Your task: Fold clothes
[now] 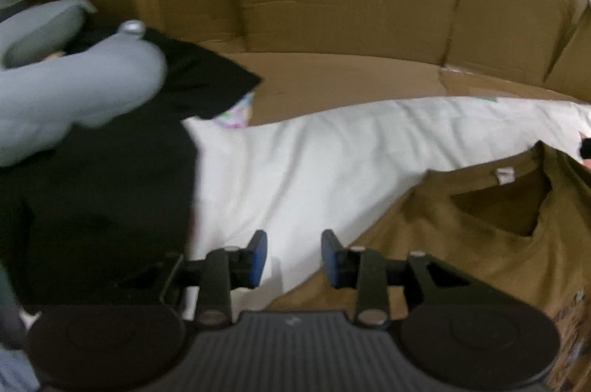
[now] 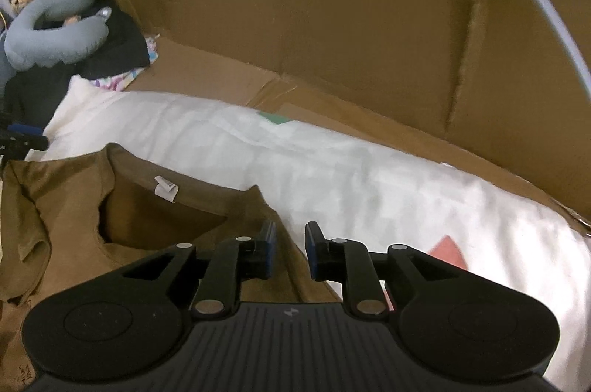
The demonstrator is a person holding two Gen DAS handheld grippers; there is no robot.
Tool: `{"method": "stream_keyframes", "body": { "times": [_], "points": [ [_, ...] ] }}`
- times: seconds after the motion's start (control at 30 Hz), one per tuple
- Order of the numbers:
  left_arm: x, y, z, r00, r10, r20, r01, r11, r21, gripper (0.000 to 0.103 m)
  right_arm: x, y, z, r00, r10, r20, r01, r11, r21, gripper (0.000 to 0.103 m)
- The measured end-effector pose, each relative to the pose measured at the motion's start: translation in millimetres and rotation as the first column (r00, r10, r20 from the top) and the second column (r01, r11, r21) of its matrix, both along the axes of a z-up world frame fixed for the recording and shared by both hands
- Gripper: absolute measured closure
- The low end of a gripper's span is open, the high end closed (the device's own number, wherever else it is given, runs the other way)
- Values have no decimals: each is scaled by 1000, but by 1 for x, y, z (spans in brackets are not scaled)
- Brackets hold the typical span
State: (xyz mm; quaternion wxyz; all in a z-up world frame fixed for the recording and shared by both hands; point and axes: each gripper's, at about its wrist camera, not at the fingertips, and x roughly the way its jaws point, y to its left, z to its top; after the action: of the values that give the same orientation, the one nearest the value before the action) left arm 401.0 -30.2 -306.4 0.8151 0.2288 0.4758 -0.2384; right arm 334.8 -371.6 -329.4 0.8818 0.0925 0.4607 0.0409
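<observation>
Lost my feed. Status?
Left gripper open, right gripper open, both empty. Brown T-shirt unfolded on white sheet. Black garment heaped beside.

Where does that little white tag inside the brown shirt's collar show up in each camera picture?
Left wrist view: the white tag sits at right, on the brown shirt.
Right wrist view: the tag is left of centre.
Shared landmark: the grey neck pillow.

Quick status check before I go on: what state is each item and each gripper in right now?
Left gripper: open, empty, over the shirt's edge.
Right gripper: open, empty, over the shirt's shoulder edge.
Brown T-shirt: unfolded, rumpled, neck opening gaping, label showing.
White sheet: spread out under the shirt.
Black garment: lying in a heap, not folded.
Grey neck pillow: resting on the black garment.
</observation>
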Motion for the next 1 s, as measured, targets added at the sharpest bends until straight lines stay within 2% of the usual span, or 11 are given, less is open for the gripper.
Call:
{"method": "stream_keyframes", "body": {
  "times": [0.17, 0.3, 0.53, 0.6, 0.63, 0.67, 0.77, 0.93, 1.0],
  "points": [
    [1, 23, 1, 1000, 25, -13, -24, 999, 29, 68, -25, -17, 9, 999, -37, -9, 37, 999, 11, 81],
    [-1, 35, -3, 999, 39, -35, -38, 999, 27, 57, -52, -31, 15, 998, -55, -22, 55, 998, 9, 67],
    [1, 46, -13, 996, 77, -55, -76, 997, 16, 57, -102, -57, 15, 994, -98, -57, 96, 995, -40, 65],
    [2, 48, -16, 994, 91, -61, -90, 996, 13, 65, -114, -65, 11, 989, -126, -78, 123, 992, -40, 65],
    [3, 50, -17, 993, 98, -64, -97, 995, 12, 80, -119, -68, 8, 987, -137, -86, 133, 990, -41, 65],
    [4, 51, -18, 992, 105, -66, -105, 994, 10, 91, -125, -71, 6, 985, -145, -96, 142, 989, -37, 65],
    [7, 54, -23, 989, 126, -75, -126, 992, 6, 99, -137, -74, 0, 982, -154, -111, 152, 988, -24, 65],
    [11, 60, -29, 983, 161, -87, -162, 987, 1, 100, -134, -76, 0, 982, -167, -84, 168, 986, 3, 65],
    [15, 59, -30, 983, 169, -70, -169, 986, 10, 100, -127, -75, -2, 985, -155, -80, 155, 988, 4, 65]
  ]
}}
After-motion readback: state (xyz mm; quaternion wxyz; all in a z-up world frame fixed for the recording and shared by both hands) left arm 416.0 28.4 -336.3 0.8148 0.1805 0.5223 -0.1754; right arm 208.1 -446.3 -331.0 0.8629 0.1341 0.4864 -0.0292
